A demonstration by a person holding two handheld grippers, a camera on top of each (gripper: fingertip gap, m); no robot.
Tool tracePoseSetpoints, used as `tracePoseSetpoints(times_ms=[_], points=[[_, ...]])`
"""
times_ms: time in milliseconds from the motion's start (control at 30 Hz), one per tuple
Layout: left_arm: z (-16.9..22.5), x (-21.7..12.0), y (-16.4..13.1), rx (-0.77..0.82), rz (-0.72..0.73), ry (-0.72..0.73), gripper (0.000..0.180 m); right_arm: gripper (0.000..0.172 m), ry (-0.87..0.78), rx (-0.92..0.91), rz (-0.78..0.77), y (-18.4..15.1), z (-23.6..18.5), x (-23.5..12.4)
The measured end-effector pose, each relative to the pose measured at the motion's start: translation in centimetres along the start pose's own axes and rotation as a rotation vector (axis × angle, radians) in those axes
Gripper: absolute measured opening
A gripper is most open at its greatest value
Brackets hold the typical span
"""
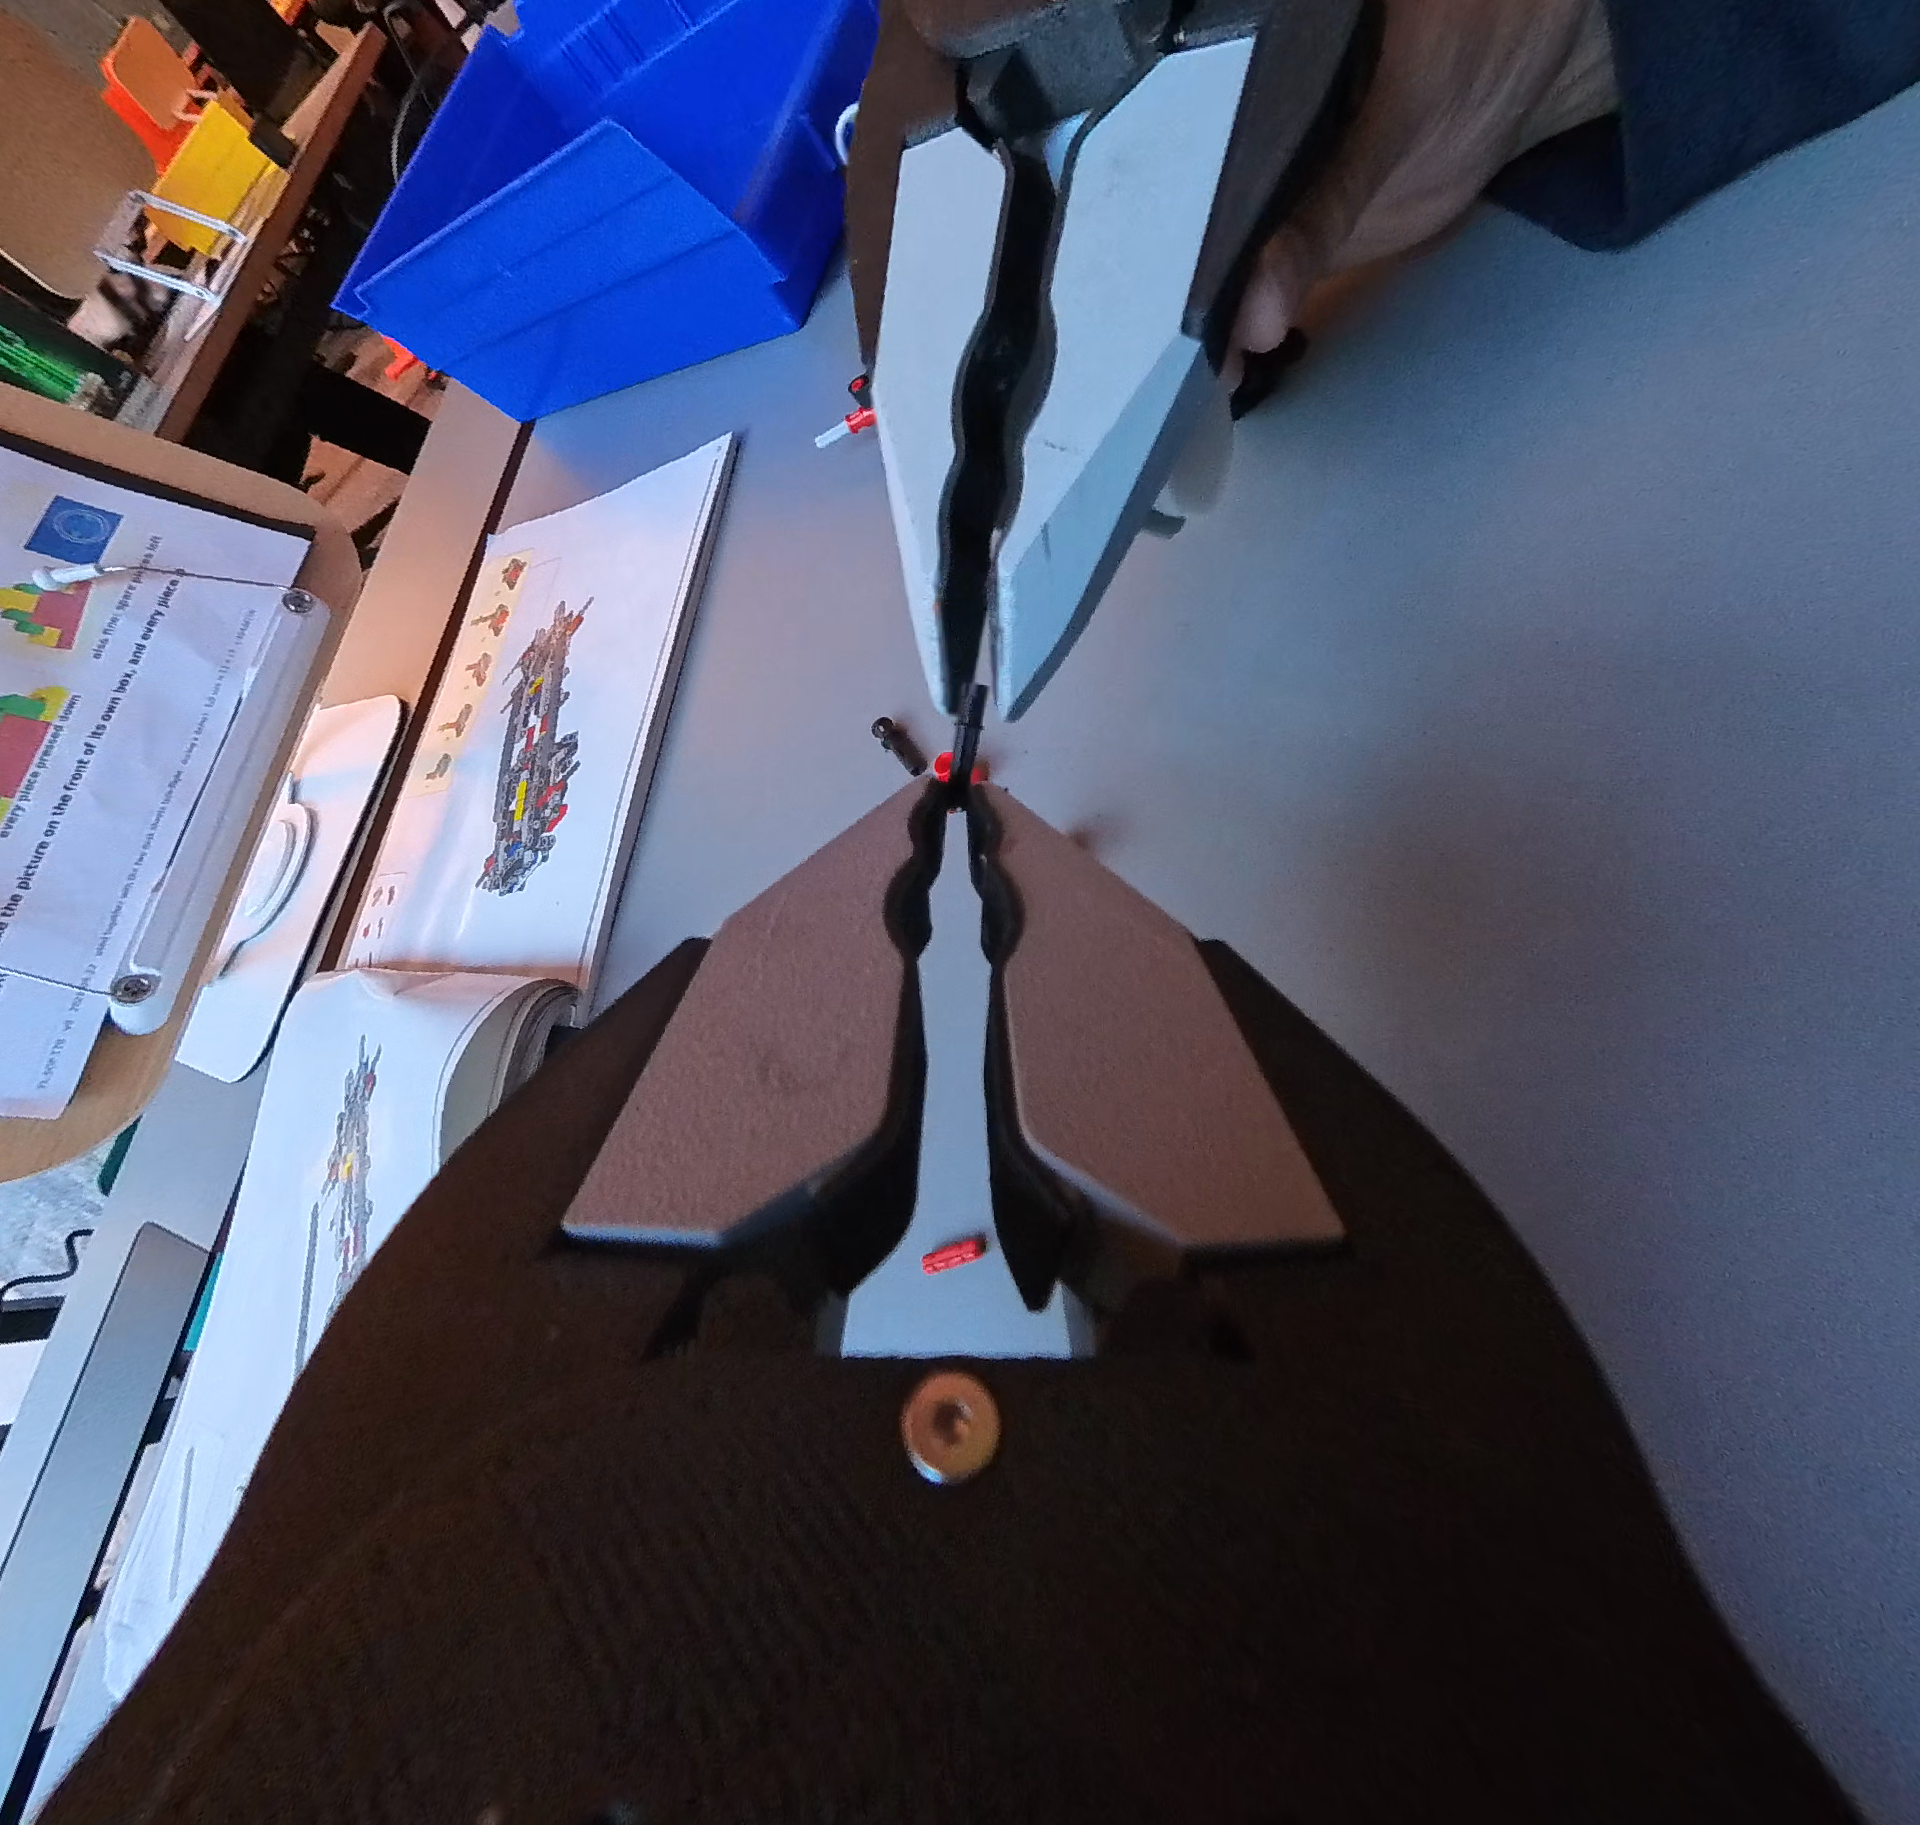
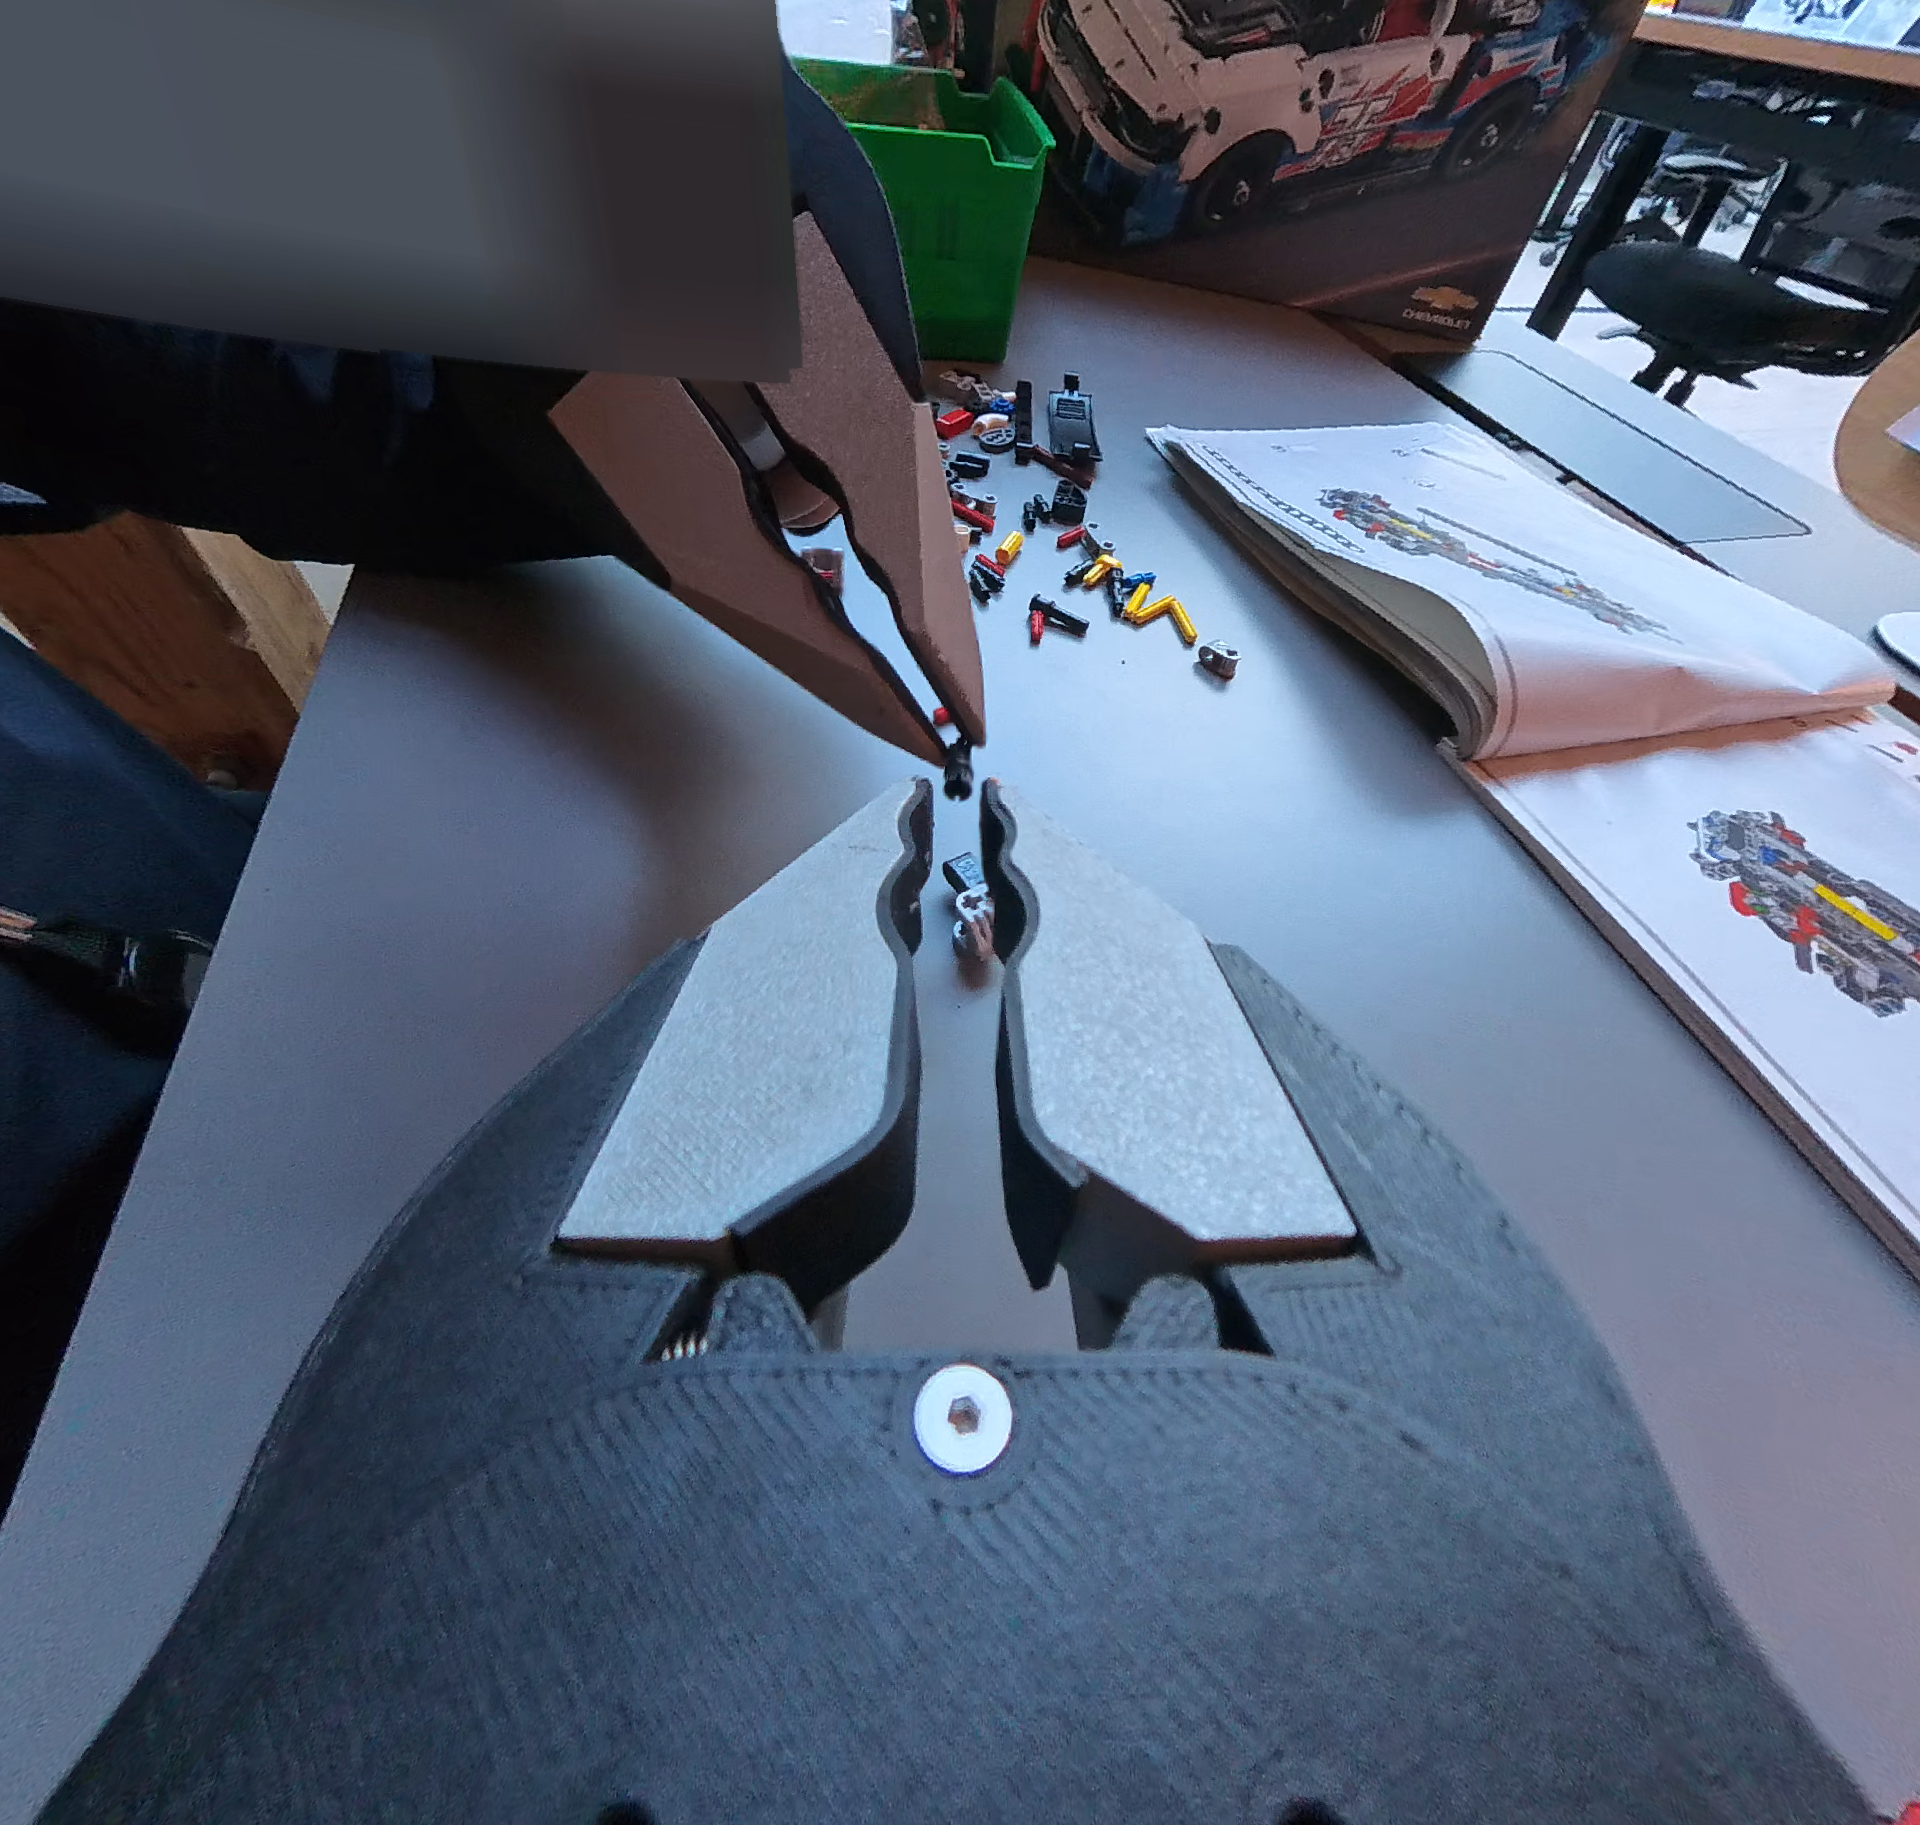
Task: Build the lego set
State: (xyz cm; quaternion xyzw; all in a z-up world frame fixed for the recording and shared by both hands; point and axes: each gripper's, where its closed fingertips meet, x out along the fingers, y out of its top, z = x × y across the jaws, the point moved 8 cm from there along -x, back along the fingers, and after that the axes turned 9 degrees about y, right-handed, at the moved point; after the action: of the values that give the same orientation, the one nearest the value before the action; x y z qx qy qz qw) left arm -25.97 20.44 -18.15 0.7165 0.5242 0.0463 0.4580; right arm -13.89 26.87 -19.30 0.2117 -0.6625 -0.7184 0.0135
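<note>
Pinching a black pin [image 2: 957, 763], the left gripper [image 2: 961, 739] faces the released right gripper [image 2: 954, 799], loose bricks [image 2: 1060, 539] scattered behind.

Left gripper [image 1: 958, 788] pinching black pin [image 1: 971, 736]; right gripper [image 1: 975, 700] tip-to-tip above; red piece [image 1: 954, 1254] on table [image 1: 1455, 840].

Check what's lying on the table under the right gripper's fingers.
Through the gap between the fingers of the right gripper: a light grey connector and a dark piece on the table. Anything beneath the fingers themselves is covered.
</note>
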Motion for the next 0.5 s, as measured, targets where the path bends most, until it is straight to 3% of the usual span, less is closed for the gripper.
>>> tracePoseSetpoints(times_ms=[367, 500], points=[[0.0, 0.3, -0.1, -0.054, 0.003, -0.010, 0.002, 0.001, -0.020, -0.010, -0.025, -0.1, 0.1, 0.0], [0.0, 1.3, -2.1, -0.192, -0.145, -0.156, 0.029, 0.001, -0.021, -0.047, -0.091, -0.4, 0.3, -0.4]])
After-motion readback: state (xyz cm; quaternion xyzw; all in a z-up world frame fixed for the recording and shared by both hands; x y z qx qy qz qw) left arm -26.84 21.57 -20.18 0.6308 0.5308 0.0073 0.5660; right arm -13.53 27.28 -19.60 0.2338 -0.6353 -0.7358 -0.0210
